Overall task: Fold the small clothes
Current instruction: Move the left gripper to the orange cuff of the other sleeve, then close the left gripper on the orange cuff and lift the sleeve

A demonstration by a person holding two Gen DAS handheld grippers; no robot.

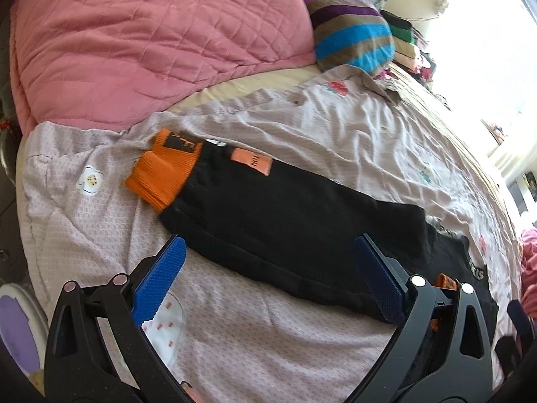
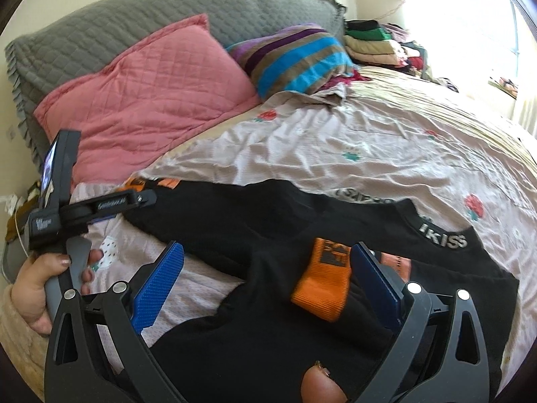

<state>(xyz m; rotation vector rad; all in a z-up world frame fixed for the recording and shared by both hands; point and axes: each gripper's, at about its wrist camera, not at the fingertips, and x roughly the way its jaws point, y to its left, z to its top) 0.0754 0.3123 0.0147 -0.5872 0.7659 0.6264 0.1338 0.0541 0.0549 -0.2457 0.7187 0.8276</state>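
A: What is being folded?

B: A black top (image 1: 292,225) with orange ribbed cuffs, spread flat on the mauve bedsheet (image 1: 335,127). In the left wrist view one sleeve runs out to the far cuff (image 1: 164,176); in the right wrist view the other cuff (image 2: 322,282) lies doubled back over the body, below the neckband (image 2: 443,238) with its pale lettering.

A: How would it handle?

B: By the look of it, light and limp, a soft knit that sags the moment it leaves the sheet and drags creases along. The ribbed cuffs seem thicker and stretchy, so they should give the firmest pinch. The blue pads are textured, so slipping seems unlikely.

A: Where to take hold?

B: Probably at the sleeve edge or cuff for the left gripper (image 1: 268,285), and the near cuff or hem for the right gripper (image 2: 268,285), pinching only the top layer and not the sheet beneath.

A: And the fingers?

B: Both pairs stand wide apart, holding nothing. The left pair straddles the sleeve; the right pair hangs over the body, with its right finger (image 2: 376,282) beside the orange cuff.

A: Anything else around?

B: A hand (image 2: 37,285) grips the left tool's handle. Further off lie a pink pillow (image 1: 141,43) and a striped cushion (image 1: 355,30).
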